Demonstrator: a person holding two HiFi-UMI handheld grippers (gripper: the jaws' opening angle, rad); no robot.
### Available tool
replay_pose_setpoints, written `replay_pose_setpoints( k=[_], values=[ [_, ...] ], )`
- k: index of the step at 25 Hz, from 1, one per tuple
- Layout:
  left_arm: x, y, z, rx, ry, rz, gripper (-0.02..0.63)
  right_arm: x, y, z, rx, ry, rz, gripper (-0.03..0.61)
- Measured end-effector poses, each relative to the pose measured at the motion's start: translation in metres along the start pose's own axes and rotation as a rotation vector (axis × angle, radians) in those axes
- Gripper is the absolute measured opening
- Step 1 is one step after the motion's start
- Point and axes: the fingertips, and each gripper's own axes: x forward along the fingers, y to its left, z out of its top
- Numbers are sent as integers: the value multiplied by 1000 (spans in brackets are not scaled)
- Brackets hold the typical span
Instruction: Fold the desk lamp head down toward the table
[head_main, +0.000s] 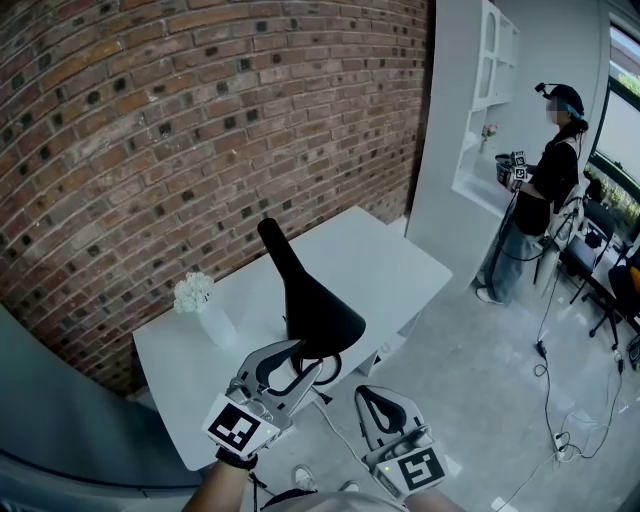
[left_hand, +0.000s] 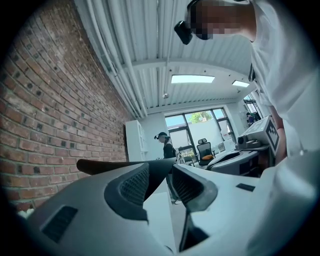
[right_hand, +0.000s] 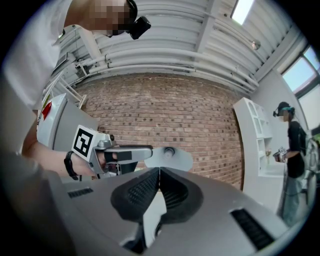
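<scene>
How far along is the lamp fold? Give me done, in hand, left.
Done: the lamp head already leans low over the table. In hand: left gripper straddles its edge, jaws apart, not pressing. Left: pull clear; whether it's fully down I can't tell. Right gripper is shut, empty.

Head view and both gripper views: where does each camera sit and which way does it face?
Head view: on the person's head, looking steeply down at the table and desk lamp head; left gripper and right gripper show below.
Left gripper view: rides that gripper, looks along its open jaws past the lamp head toward windows; wearer's shirt at right.
Right gripper view: rides that gripper, faces the brick wall over shut jaws; left forearm shows.
Both gripper views share the standing person.
</scene>
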Motion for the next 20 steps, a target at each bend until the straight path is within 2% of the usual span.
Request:
replay_pose_setpoints(
  k=[10, 15, 20],
  values=[
    [0, -1, -33, -104, 44, -17, 150, 1, -1, -1, -10, -5, -1, 18],
    [0, 1, -37, -117, 41, -17, 150, 3, -1, 0, 3, -17, -3, 18],
    [-1, 3, -42, -185, 26, -51, 157, 6, -1, -6, 8, -8, -10, 18]
  ],
)
